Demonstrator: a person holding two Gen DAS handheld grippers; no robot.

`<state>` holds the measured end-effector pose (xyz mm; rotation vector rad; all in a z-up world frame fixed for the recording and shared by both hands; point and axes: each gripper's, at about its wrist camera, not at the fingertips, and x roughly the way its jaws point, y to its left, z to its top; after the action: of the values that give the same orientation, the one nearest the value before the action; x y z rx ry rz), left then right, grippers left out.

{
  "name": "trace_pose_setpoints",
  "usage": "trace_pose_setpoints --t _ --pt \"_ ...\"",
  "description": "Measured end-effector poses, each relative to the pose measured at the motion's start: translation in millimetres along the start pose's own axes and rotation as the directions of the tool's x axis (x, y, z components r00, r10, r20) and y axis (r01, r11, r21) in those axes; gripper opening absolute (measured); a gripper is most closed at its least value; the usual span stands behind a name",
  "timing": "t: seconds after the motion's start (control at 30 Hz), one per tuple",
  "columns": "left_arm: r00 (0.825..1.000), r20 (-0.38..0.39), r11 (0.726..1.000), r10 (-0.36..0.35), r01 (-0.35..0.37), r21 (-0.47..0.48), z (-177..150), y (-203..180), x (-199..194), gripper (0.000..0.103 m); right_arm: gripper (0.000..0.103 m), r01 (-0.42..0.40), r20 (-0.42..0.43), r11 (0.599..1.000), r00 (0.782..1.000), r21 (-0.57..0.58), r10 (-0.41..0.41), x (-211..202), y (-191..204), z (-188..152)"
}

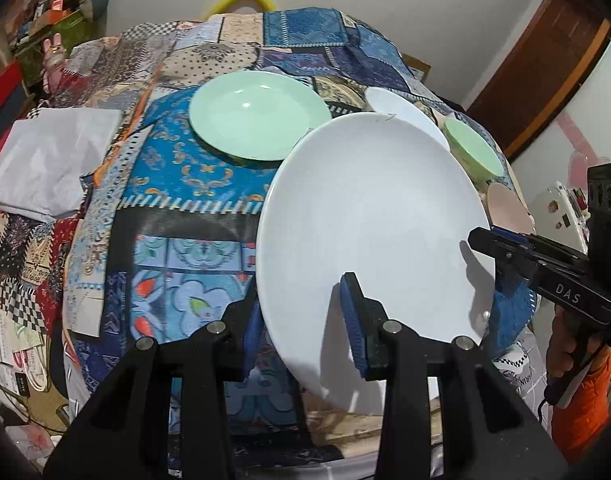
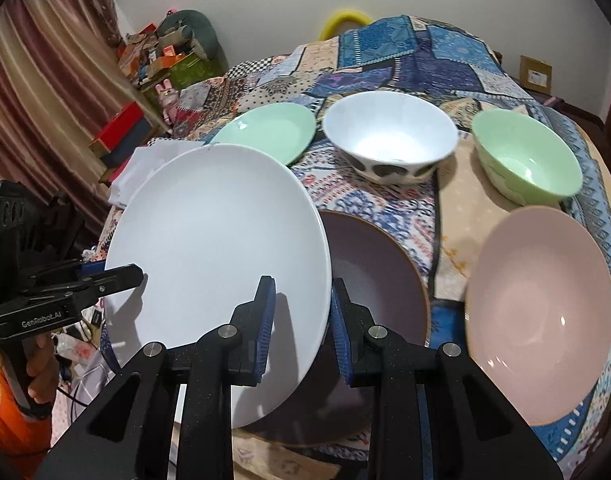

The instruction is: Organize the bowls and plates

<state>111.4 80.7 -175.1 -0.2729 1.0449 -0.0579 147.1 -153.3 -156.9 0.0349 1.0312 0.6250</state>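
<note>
table under a patchwork cloth, items listed left to right.

- folded white cloth – lies at the left edge of the table.
- green plate – flat on the cloth, far left of the dishes, just beyond the raised white plate.
- white plate – lifted clear of the table and tilted, gripped on two opposite edges. left gripper has its fingers narrowed onto the near-left rim, one pad above and one below; right gripper pinches the right rim in the same way.
- dark purple plate – on the table, partly hidden under the white plate's right edge.
- white bowl – upright, dark pattern on the outside, behind the purple plate.
- pink bowl – near right, close to the table edge.
- green bowl – upright, far right, behind the pink bowl.
- orange sleeve – on the arm behind each handle.
</note>
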Motion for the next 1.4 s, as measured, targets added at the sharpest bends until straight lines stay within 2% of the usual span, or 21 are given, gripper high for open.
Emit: trace_pose_setpoints --t 0.4,0.97,1.4 --pt "0.998 -0.054 0.999 -0.017 0.019 0.040 -3 -27 24 0.037 0.025 0.018 -0.023 0.998 1.000 0.062 -0.017 -1 -29 -18" --pt "0.993 -0.121 0.998 -0.014 0.022 0.066 2 -43 63 0.037 0.025 0.041 -0.041 0.992 0.999 0.118 -0.036 4 -50 -25" --pt "0.994 -0.112 0.998 0.005 0.002 0.064 10 -43 72 0.037 0.025 0.098 -0.044 0.991 0.995 0.089 -0.094 9 -43 -26"
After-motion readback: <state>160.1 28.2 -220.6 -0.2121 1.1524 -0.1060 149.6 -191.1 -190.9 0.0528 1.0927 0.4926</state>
